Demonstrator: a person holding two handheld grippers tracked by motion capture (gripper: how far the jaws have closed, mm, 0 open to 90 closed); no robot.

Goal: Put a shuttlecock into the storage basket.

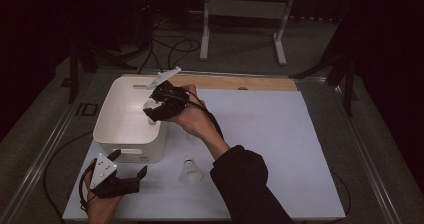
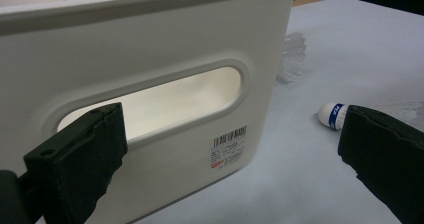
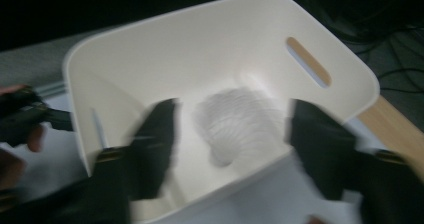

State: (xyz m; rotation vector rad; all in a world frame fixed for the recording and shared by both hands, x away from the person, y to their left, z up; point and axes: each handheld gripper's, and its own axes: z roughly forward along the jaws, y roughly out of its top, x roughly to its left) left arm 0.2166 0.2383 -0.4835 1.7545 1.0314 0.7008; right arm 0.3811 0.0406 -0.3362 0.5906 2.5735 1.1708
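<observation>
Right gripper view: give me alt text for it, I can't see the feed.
The right gripper hangs open over a white bin, a blurred white shuttlecock between its jaws, apart from both and inside the bin. A slot handle shows in the bin's far wall; a hand shows at the left edge.

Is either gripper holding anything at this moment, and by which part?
Nothing is held. The right gripper stands open over the white bin, a blurred shuttlecock loose between its jaws. The left gripper is open and empty beside the bin.
</observation>
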